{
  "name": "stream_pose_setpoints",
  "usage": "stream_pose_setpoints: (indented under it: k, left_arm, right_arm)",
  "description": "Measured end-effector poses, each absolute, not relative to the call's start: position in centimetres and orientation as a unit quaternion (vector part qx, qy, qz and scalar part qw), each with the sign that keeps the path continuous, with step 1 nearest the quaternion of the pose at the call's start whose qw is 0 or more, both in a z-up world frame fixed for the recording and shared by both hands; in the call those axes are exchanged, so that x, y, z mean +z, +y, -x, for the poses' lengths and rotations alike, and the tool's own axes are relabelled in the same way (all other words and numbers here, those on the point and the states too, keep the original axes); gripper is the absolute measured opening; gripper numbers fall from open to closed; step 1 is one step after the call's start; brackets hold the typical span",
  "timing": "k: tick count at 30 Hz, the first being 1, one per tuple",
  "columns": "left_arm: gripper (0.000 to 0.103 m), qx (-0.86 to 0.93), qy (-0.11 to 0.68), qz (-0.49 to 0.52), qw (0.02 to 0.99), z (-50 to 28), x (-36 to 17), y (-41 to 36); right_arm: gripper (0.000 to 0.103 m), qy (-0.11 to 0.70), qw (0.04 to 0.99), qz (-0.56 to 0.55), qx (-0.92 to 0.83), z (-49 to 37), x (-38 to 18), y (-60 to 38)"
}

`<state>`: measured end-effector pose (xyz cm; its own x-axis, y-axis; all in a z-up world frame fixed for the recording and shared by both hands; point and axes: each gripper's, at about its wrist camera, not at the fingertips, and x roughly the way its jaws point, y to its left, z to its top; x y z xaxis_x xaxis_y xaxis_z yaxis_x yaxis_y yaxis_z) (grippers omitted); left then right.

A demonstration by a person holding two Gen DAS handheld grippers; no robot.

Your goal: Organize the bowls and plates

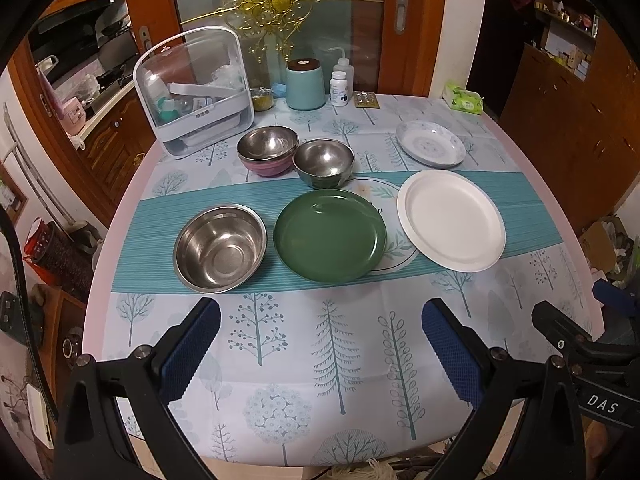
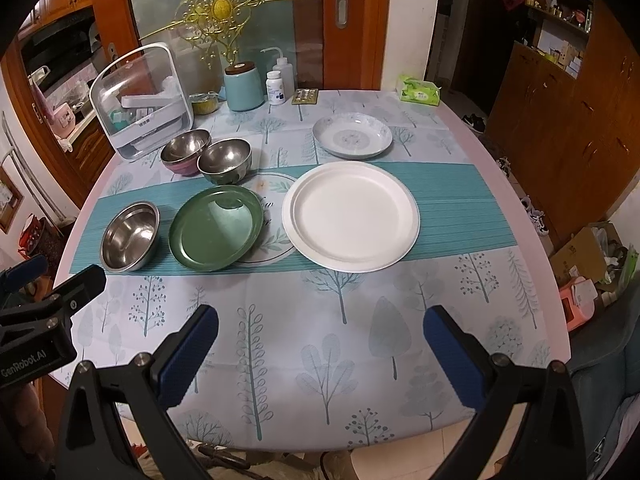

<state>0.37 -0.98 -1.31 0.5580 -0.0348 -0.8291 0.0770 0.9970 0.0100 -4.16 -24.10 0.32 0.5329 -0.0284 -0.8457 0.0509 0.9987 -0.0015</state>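
Observation:
On the teal runner stand a steel bowl (image 1: pixel 220 247) (image 2: pixel 130 235), a green plate (image 1: pixel 330 236) (image 2: pixel 216 233) and a white plate (image 1: pixel 451 225) (image 2: pixel 351 216). Behind them sit a pink-sided steel bowl (image 1: pixel 267 149) (image 2: pixel 185 151), a green-sided steel bowl (image 1: pixel 324 162) (image 2: pixel 225 161) and a patterned plate (image 1: pixel 430 143) (image 2: pixel 352 135). My left gripper (image 1: pixel 320 350) hovers open over the near tablecloth, short of the dishes, holding nothing. My right gripper (image 2: pixel 320 354) is open and empty too, near the front edge below the white plate.
At the back stand a white dish rack (image 1: pixel 192 92) (image 2: pixel 144 100), a teal canister (image 1: pixel 305 84), bottles (image 1: pixel 340 86), a small jar (image 1: pixel 262 100), a blister pack (image 1: pixel 365 100) and a tissue pack (image 1: pixel 463 98). The round table's (image 2: pixel 532 216) edge curves close by. Cabinets lie to the right.

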Motion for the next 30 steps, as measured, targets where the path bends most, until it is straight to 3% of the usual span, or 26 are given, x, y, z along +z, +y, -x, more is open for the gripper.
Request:
stream_pose_setpoints:
  k: [30]
  left_arm:
    - [0.100, -0.058, 0.462, -0.008, 0.885, -0.9, -0.7, 0.6]
  right_arm:
    - [0.103, 0.486, 0.873, -0.012, -0.033, 4.0, 0.3, -22.5]
